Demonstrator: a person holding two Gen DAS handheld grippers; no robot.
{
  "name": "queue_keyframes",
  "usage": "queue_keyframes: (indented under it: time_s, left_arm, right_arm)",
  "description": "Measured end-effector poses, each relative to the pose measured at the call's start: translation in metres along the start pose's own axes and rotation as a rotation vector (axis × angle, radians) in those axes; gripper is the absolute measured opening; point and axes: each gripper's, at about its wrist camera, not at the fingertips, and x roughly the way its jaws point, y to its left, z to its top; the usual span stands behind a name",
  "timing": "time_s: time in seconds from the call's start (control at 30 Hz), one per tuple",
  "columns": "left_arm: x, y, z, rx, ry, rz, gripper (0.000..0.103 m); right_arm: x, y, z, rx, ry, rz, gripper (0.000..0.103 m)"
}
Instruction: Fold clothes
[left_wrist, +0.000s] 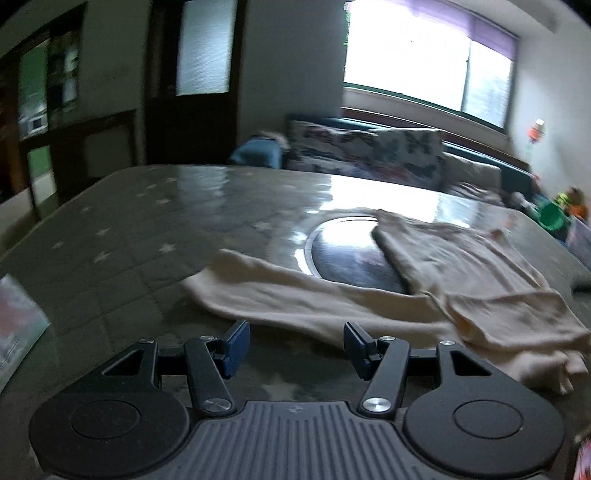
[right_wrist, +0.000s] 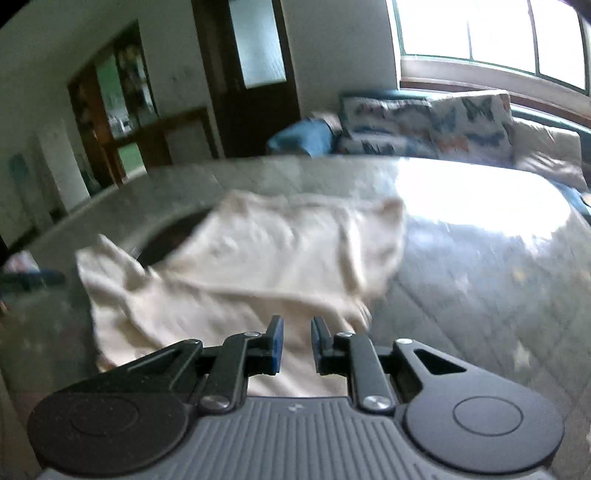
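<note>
Although the cream garment (left_wrist: 369, 295) lies spread on the glossy desk (left_wrist: 129, 229), partly over its round inset (left_wrist: 347, 254), no neat fold shows yet — nearly everything is left. Left gripper (left_wrist: 295, 345) hangs spread and empty at the near hem; right gripper (right_wrist: 296, 345) stands narrowly parted above the cloth, pinching nothing.

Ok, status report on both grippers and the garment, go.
Left gripper open, empty, short of the cream garment. Right gripper slightly apart, nothing gripped, garment beneath. Garment unfolded, partly over table's round inset. Nothing blocking.
</note>
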Motion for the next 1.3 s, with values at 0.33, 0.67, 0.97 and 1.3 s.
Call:
queue_keyframes:
  time_s: [0.33, 0.67, 0.97, 1.3]
  left_arm:
    - [0.015, 0.028, 0.005, -0.109, 0.023, 0.138, 0.06]
    - [0.042, 0.046, 0.02, -0.205, 0.035, 0.205, 0.06]
    - [0.061, 0.047, 0.032, -0.241, 0.045, 0.199, 0.009]
    - [-0.013, -0.026, 0.072, -0.167, -0.142, -0.051, 0.005]
  right_arm:
    - [0.025, -0.007, 0.007, -0.028, -0.014, -0.012, 0.026]
    - [0.042, 0.002, 0.008, -0.066, 0.002, -0.01, 0.038]
    - [0.03, -0.001, 0.004, -0.03, -0.024, -0.002, 0.039]
    - [0.019, -0.004, 0.002, 0.009, -0.066, 0.014, 0.039]
